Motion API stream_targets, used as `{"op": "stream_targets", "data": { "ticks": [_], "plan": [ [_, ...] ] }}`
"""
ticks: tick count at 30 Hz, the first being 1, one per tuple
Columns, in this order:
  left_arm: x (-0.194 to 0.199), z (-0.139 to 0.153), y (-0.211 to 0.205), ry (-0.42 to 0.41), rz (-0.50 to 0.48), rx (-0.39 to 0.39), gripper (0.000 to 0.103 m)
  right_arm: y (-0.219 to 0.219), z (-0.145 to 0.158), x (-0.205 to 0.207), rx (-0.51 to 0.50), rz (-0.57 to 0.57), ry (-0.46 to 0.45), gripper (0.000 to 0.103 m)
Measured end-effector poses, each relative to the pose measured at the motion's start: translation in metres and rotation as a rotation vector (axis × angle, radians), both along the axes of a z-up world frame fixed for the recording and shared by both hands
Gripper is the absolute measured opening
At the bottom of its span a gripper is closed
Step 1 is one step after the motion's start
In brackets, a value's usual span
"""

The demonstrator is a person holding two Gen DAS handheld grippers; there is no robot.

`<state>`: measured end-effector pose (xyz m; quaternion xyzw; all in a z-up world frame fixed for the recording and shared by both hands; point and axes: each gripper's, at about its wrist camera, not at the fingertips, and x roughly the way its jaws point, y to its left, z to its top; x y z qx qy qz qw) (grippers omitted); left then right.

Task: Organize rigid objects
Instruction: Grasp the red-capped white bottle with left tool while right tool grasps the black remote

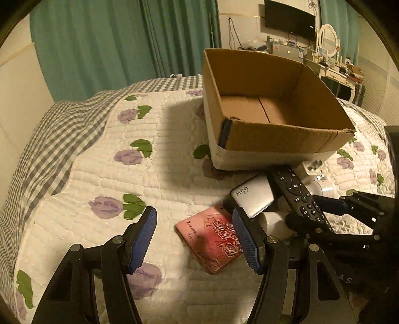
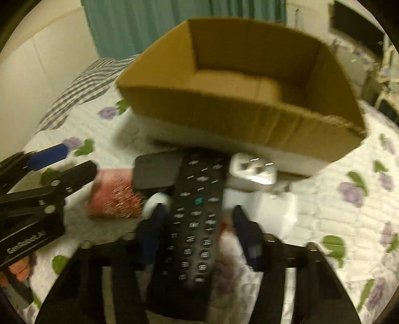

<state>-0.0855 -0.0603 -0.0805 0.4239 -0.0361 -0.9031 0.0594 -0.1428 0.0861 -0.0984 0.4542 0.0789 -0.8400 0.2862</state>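
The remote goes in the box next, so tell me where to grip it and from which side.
Grip the remote across its narrow width at the lower keypad, coming from the near end along its length. It is long and slim, and the right gripper already straddles it there, jaws on either long edge.

A home bedroom, it was: floral quilted bedspread [image 1: 174, 159], teal curtains [image 1: 124, 42], wall-mounted television [image 1: 289, 18], white dressing table [image 1: 336, 72].

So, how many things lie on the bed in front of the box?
5 at least: the pink booklet, the silver charger, the black remote between the right gripper fingers, a white plug adapter, and a white round item, partly hidden. More may be hidden.
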Motion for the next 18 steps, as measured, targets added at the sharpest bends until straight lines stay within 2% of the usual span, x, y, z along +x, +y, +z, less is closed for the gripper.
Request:
{"op": "stream_targets", "data": {
  "ticks": [5, 10, 13, 18],
  "plan": [
    [-0.002, -0.004, 0.013, -0.031, -0.027, 0.021, 0.066, 0.017, 0.019, 0.015, -0.005, 0.001, 0.054, 0.042],
    [-0.005, -0.014, 0.047, -0.101, -0.126, 0.085, 0.066, 0.057, 0.049, 0.026, -0.025, -0.045, 0.138, 0.042],
    [-0.01, -0.025, 0.064, -0.147, -0.162, 0.124, 0.066, 0.078, 0.056, 0.026, -0.023, -0.084, 0.17, 0.042],
    [-0.022, -0.042, 0.078, -0.203, -0.168, 0.138, 0.066, 0.099, 0.056, 0.016, -0.061, -0.128, 0.157, 0.042]
  ]
}}
